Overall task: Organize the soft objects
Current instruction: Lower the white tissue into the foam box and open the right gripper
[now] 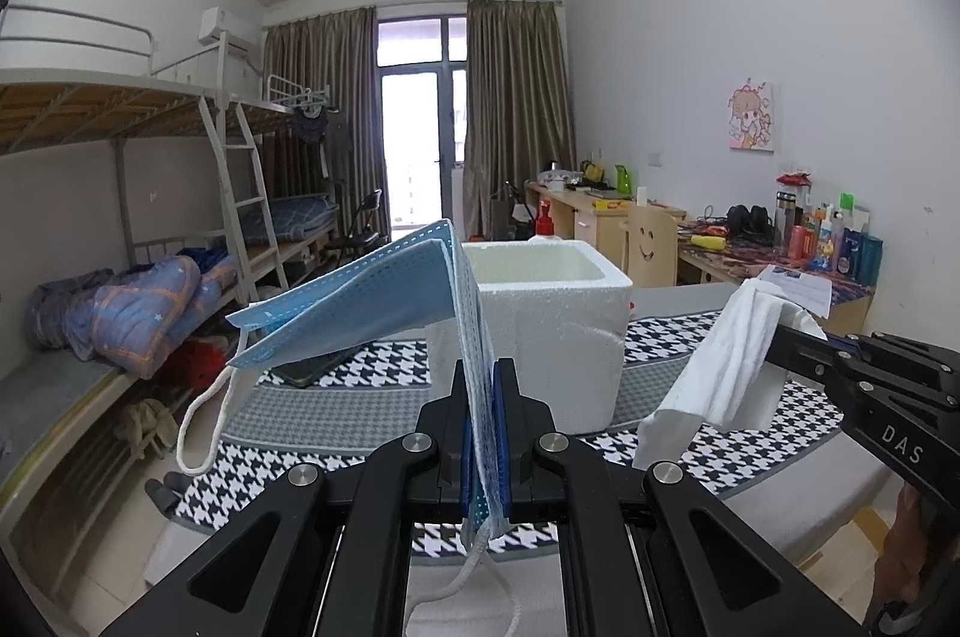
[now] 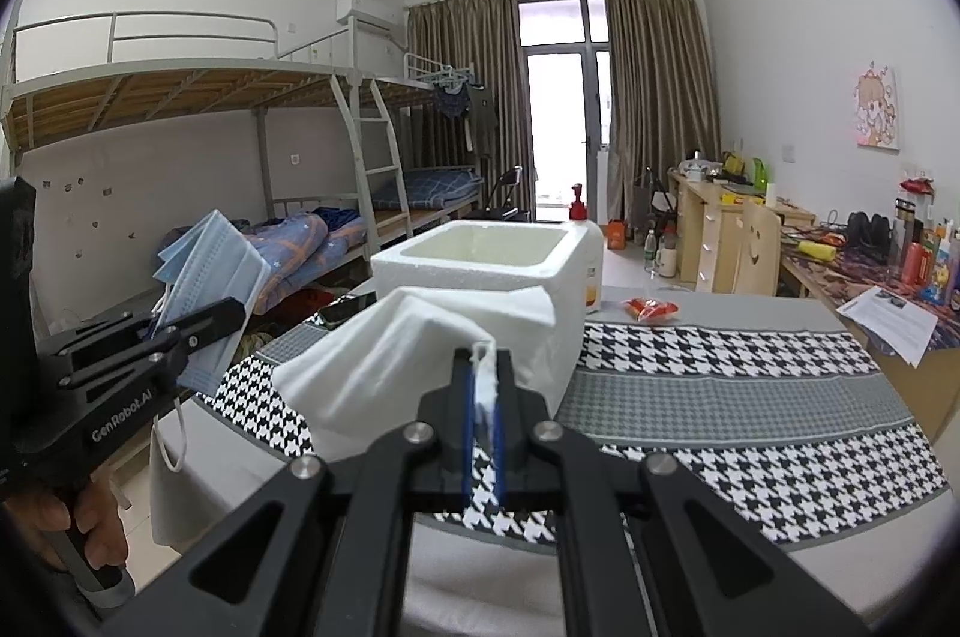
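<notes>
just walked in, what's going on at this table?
A person is sorting soft items with handheld tongs in each hand. The left tongs are shut on blue face masks, ear loops dangling. The right tongs are shut on a white cloth. Both items hang in the air above the houndstooth tablecloth, just short of the open white foam box, which looks empty from the part of its inside that shows. Nothing has been dropped in yet.

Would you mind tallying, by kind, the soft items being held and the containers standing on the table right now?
Blue face mask, held in the left hand-held gripper: 1
White tissue, held in the right hand-held gripper: 1
White foam box: 1
Pump bottle behind the box: 1
Total: 4
</notes>
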`<action>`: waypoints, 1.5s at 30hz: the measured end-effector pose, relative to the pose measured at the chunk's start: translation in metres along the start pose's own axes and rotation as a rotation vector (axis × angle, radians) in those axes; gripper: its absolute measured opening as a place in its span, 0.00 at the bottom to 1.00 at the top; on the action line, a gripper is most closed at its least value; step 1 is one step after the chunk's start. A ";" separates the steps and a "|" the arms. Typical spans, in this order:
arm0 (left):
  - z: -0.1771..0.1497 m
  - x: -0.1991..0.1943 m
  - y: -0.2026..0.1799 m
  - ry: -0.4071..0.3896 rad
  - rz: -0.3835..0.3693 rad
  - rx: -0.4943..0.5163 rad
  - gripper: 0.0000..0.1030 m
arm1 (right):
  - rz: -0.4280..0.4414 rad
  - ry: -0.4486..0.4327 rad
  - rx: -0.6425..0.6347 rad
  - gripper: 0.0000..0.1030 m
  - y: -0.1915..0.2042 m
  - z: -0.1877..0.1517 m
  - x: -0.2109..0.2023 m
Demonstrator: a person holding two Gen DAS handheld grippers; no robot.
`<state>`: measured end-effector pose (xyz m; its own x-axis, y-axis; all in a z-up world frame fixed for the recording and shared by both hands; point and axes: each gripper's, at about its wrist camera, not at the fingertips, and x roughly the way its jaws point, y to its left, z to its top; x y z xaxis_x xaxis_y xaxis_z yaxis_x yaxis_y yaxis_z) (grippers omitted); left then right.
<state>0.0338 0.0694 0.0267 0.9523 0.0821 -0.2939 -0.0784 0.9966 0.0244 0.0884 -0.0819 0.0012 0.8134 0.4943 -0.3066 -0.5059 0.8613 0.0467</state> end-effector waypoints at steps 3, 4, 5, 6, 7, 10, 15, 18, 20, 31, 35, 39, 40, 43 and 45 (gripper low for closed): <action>0.007 0.005 0.001 -0.002 -0.003 0.002 0.06 | -0.005 -0.004 -0.005 0.07 0.000 0.006 0.003; 0.010 0.007 0.002 -0.004 -0.002 0.002 0.06 | -0.006 -0.006 -0.008 0.07 -0.001 0.009 0.005; 0.012 0.008 0.002 -0.006 -0.003 0.003 0.06 | -0.006 -0.006 -0.009 0.07 -0.001 0.011 0.006; 0.015 0.009 0.003 -0.008 -0.004 0.004 0.06 | -0.006 -0.006 -0.011 0.07 0.000 0.014 0.008; 0.017 0.011 0.003 -0.009 -0.005 0.004 0.06 | -0.006 -0.005 -0.012 0.07 0.000 0.016 0.010; 0.026 0.017 0.004 -0.012 -0.010 0.007 0.06 | -0.006 -0.003 -0.016 0.07 0.001 0.023 0.015; 0.042 0.028 0.008 -0.017 -0.019 0.007 0.06 | -0.016 -0.011 -0.024 0.07 -0.002 0.038 0.023; 0.051 0.035 0.010 -0.020 -0.017 0.009 0.06 | -0.020 -0.018 -0.021 0.07 -0.004 0.046 0.027; 0.055 0.040 0.012 -0.019 -0.015 0.009 0.06 | -0.021 -0.018 -0.022 0.07 -0.004 0.051 0.032; 0.070 0.073 0.020 -0.002 -0.008 0.019 0.06 | -0.006 0.005 -0.007 0.07 -0.012 0.069 0.071; 0.075 0.087 0.024 0.009 0.004 0.028 0.06 | -0.006 0.017 0.004 0.07 -0.018 0.078 0.086; 0.078 0.101 0.028 0.021 0.013 0.023 0.06 | 0.004 0.027 0.013 0.07 -0.022 0.086 0.099; 0.079 0.103 0.031 0.021 0.016 0.021 0.06 | 0.007 0.028 0.014 0.07 -0.022 0.087 0.101; 0.082 0.110 0.038 0.023 0.028 0.015 0.06 | 0.018 0.043 0.015 0.07 -0.023 0.091 0.111; 0.083 0.113 0.041 0.022 0.032 0.009 0.06 | 0.026 0.054 0.013 0.07 -0.022 0.094 0.118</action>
<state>0.1633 0.1194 0.0741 0.9427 0.1139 -0.3137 -0.1058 0.9935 0.0428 0.2221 -0.0312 0.0537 0.7832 0.5100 -0.3557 -0.5227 0.8498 0.0676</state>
